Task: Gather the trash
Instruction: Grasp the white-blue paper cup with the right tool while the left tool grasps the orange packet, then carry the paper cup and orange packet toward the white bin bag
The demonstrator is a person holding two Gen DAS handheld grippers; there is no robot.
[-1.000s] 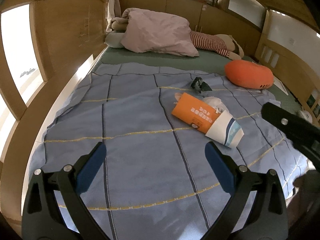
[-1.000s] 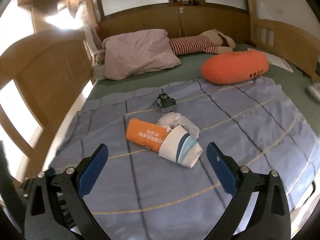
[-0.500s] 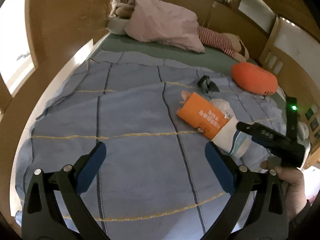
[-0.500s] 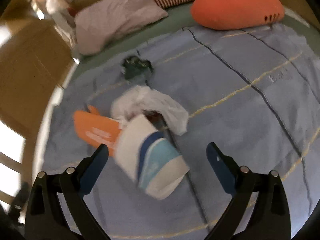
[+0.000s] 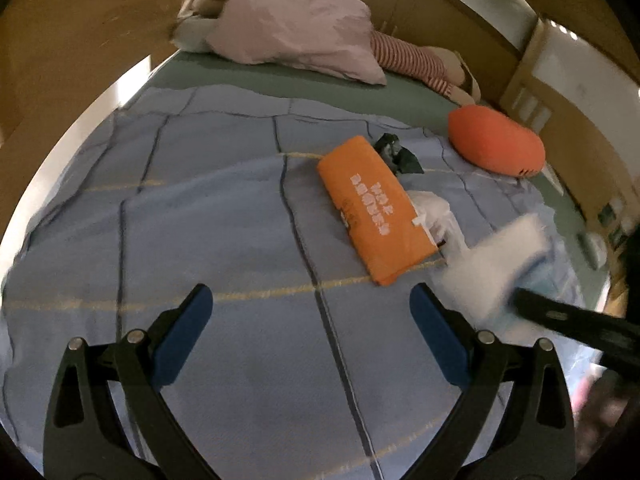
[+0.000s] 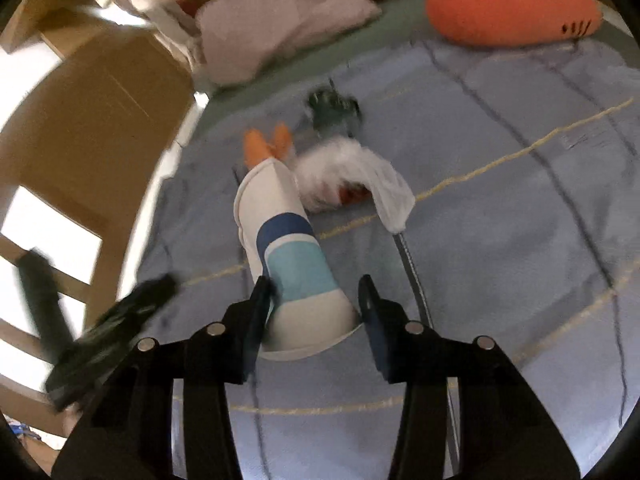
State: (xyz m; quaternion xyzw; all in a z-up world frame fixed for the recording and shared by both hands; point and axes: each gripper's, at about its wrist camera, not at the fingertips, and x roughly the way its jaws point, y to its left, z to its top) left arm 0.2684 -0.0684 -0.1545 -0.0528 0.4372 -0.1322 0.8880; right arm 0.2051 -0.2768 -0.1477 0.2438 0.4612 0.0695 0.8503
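My right gripper (image 6: 314, 298) has its two fingers either side of the paper cup (image 6: 286, 248), one white cup with a dark blue and a light blue band, lying on its side on the blue plaid blanket (image 6: 500, 220); left pad touches the cup wall, right pad sits just off it, so I can't tell if it's clamped yet. My left gripper (image 5: 308, 330) hangs with fingers wide apart over bare blanket, nothing between them. Trash count: one cup, one orange packet (image 5: 374, 208), one crumpled white tissue (image 6: 356, 172), one small dark green wrapper (image 6: 334, 106). Packet lies flat just beyond the cup, its far end poking out past the cup rim in the right wrist view; tissue touches the packet's right side and sits just beside the cup; dark wrapper is at the packet's far end, near it. Around: one orange bolster cushion (image 5: 494, 146) at the right on the green sheet (image 5: 280, 84), one pinkish pillow (image 5: 296, 36) at the head, one striped soft toy (image 5: 416, 66) behind it, wooden bed walls all round. Right wrist view is motion-blurred; my left gripper shows there as a dark smear at lower left.
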